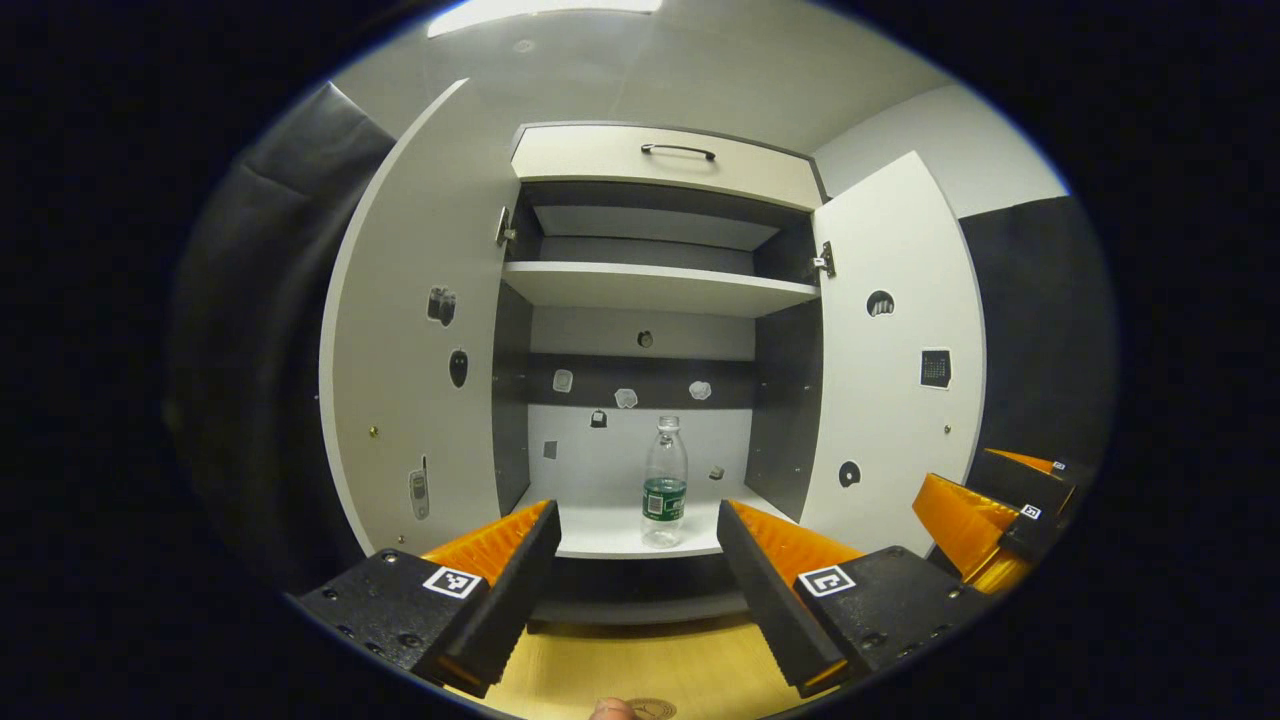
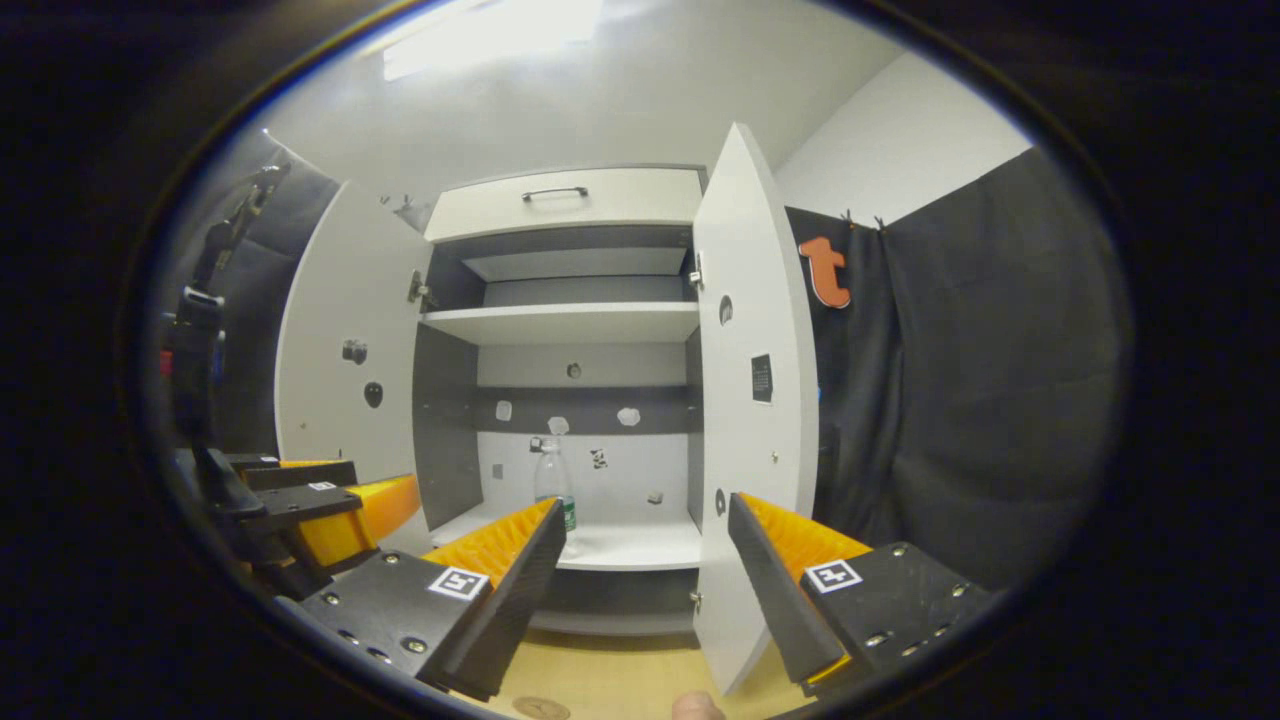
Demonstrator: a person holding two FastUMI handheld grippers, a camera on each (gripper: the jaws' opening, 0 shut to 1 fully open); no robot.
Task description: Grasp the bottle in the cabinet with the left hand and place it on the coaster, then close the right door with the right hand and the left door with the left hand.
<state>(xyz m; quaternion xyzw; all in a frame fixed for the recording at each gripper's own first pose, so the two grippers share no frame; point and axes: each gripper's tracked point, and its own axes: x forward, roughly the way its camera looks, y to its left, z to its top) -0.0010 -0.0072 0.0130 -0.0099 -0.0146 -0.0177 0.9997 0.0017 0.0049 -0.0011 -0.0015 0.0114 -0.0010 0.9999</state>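
A clear plastic bottle with a green label stands upright on the lower shelf of the open white cabinet. My left gripper is open in front of the cabinet, apart from the bottle, which shows between its fingers. In the right gripper view the bottle stands just behind one finger of my open right gripper. The right door stands wide open just ahead of that gripper, and the left door is open too. A round coaster lies on the wooden table at the near edge.
An empty upper shelf and a drawer with a dark handle sit above. Small stickers dot the doors and back wall. The wooden tabletop lies before the cabinet. Black cloth walls stand on both sides.
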